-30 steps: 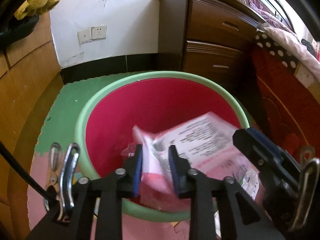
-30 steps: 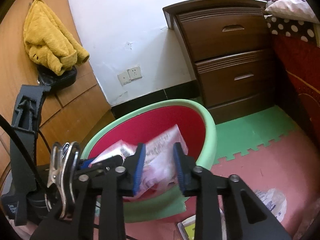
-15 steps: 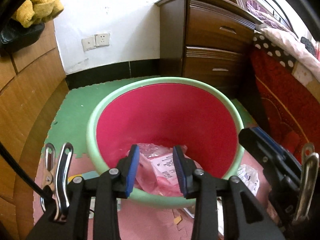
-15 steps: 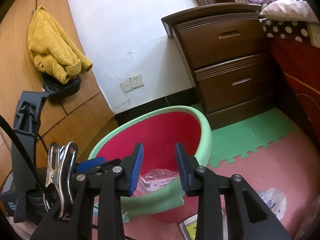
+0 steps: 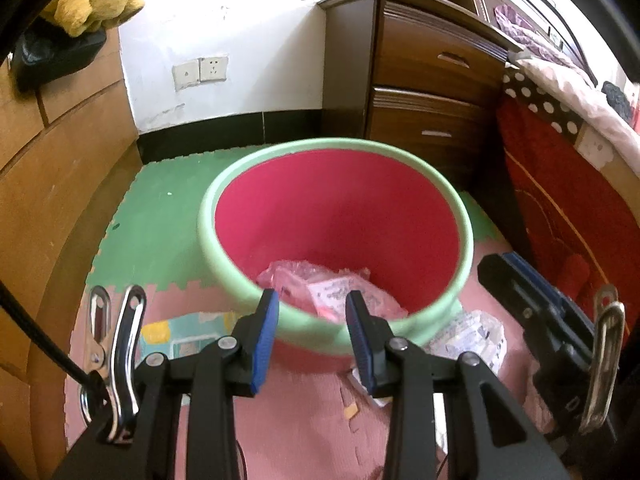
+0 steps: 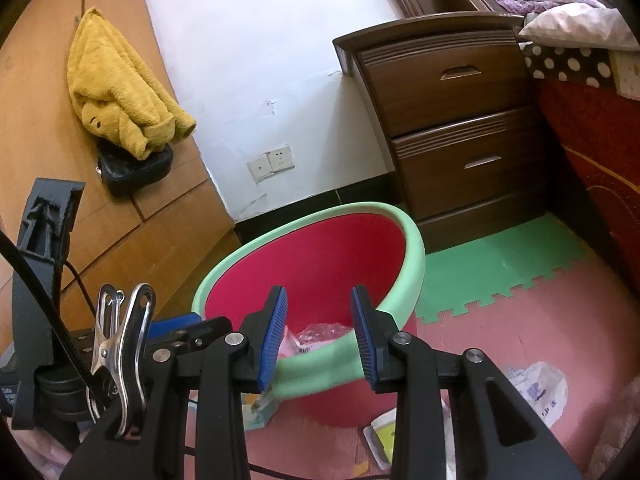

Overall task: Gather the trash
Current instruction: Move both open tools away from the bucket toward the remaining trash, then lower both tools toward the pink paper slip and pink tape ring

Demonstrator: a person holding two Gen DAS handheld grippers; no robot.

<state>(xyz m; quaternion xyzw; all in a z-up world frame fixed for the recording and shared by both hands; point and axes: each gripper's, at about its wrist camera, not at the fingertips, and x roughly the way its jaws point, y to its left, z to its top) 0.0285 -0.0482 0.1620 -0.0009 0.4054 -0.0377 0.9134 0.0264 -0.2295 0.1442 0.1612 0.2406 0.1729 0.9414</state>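
A red bin with a green rim (image 5: 464, 216) stands on the foam floor mat; it also shows in the right wrist view (image 6: 414, 256). A pink plastic bag with a printed label (image 5: 332, 294) lies inside it, also seen in the right wrist view (image 6: 316, 336). My left gripper (image 5: 312, 340) is open and empty, just before the bin's near rim. My right gripper (image 6: 318, 336) is open and empty, above the near rim. A clear crumpled wrapper (image 5: 468, 336) lies on the floor right of the bin, also in the right wrist view (image 6: 536, 392).
A colourful flat packet (image 5: 180, 336) lies on the floor left of the bin. A yellow-white packet (image 6: 380, 436) lies beside the bin's base. A dark wooden nightstand (image 6: 452, 116) and a bed (image 5: 560, 184) stand to the right. A wooden cabinet (image 5: 52, 184) stands at the left.
Both grippers let go of the pink bag, which dropped into the bin. Both have opened wider and drawn back and up from the bin.
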